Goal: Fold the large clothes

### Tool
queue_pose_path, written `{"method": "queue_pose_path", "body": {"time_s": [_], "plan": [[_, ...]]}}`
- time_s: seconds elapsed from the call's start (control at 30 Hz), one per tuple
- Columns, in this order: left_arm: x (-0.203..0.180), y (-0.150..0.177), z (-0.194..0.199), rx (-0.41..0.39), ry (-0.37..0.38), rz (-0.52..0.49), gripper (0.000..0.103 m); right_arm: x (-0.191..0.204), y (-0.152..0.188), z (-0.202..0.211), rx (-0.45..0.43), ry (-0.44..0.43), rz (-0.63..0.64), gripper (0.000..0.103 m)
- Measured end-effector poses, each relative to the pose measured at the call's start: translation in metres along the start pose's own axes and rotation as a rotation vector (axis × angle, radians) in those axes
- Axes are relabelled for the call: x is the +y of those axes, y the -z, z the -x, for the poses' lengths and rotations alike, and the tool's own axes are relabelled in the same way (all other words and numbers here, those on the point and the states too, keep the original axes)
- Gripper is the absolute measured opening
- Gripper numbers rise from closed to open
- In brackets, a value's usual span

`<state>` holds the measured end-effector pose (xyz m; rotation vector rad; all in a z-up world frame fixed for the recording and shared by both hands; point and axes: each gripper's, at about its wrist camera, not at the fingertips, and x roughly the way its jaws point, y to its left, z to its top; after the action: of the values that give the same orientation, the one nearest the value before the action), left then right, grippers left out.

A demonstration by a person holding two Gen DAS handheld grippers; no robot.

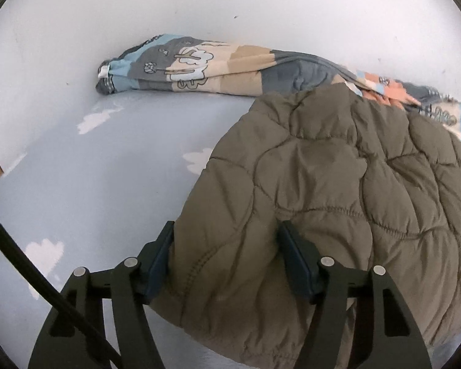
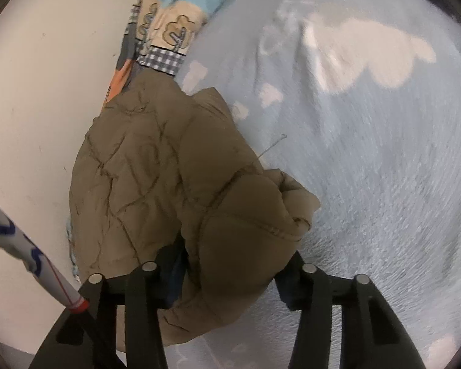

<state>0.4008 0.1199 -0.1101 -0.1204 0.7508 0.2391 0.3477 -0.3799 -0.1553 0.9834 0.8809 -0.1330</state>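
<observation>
An olive-brown quilted puffer jacket (image 1: 338,190) lies bunched on a light blue bed sheet with white clouds (image 1: 86,184). My left gripper (image 1: 227,243) has its jaws on either side of a thick fold of the jacket's edge and is shut on it. In the right wrist view the same jacket (image 2: 156,178) is lifted and bunched. My right gripper (image 2: 230,261) has its jaws around another thick fold of it and holds it above the sheet (image 2: 368,169).
A patchwork quilt with cartoon prints (image 1: 193,64) lies rolled along the white wall (image 1: 199,3), partly under the jacket; it also shows in the right wrist view (image 2: 166,27). A black cable (image 1: 30,279) crosses the lower left. A white patterned sleeve (image 2: 30,255) sits at left.
</observation>
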Motion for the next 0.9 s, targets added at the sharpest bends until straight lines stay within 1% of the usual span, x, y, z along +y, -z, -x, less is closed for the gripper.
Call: {"method": "queue_pose_path", "body": {"time_s": [0.47, 0.9], "plan": [[0.0009, -0.0023, 0.0003, 0.015, -0.002, 0.010, 0.066, -0.0036, -0.0024, 0.0018, 0.018, 0.001, -0.009, 0.052], [-0.0009, -0.0008, 0.0009, 0.016, -0.010, 0.009, 0.066, -0.0059, -0.0021, 0.0010, 0.024, 0.001, -0.016, 0.055]]}}
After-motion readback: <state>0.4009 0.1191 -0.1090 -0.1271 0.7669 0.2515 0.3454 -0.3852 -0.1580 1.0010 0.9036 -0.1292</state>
